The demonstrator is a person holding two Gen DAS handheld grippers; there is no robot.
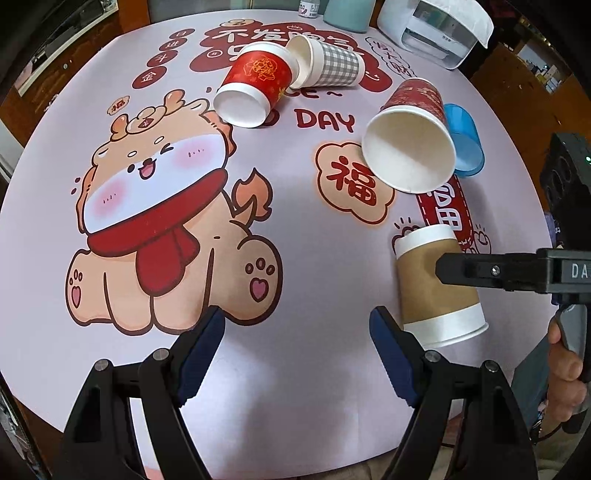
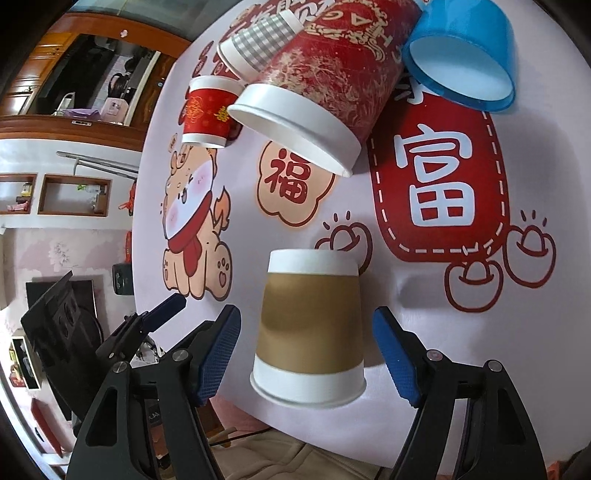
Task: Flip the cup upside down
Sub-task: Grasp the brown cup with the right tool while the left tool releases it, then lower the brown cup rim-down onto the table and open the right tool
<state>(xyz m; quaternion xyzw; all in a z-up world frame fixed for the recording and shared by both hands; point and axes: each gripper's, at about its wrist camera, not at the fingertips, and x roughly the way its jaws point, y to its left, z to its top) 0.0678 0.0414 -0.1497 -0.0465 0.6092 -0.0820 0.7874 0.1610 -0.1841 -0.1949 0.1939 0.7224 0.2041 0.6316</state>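
A brown paper cup with white bands lies on its side near the table's front edge, its mouth toward me. My right gripper is open, its blue pads on either side of the cup without touching it. The cup also shows in the left wrist view, with the right gripper's finger across it. My left gripper is open and empty over the tablecloth, left of the cup.
A dark red cup, a blue plastic cup, a bright red cup and a grey checked cup lie on their sides further back. A white device stands at the far edge. The printed tablecloth covers the table.
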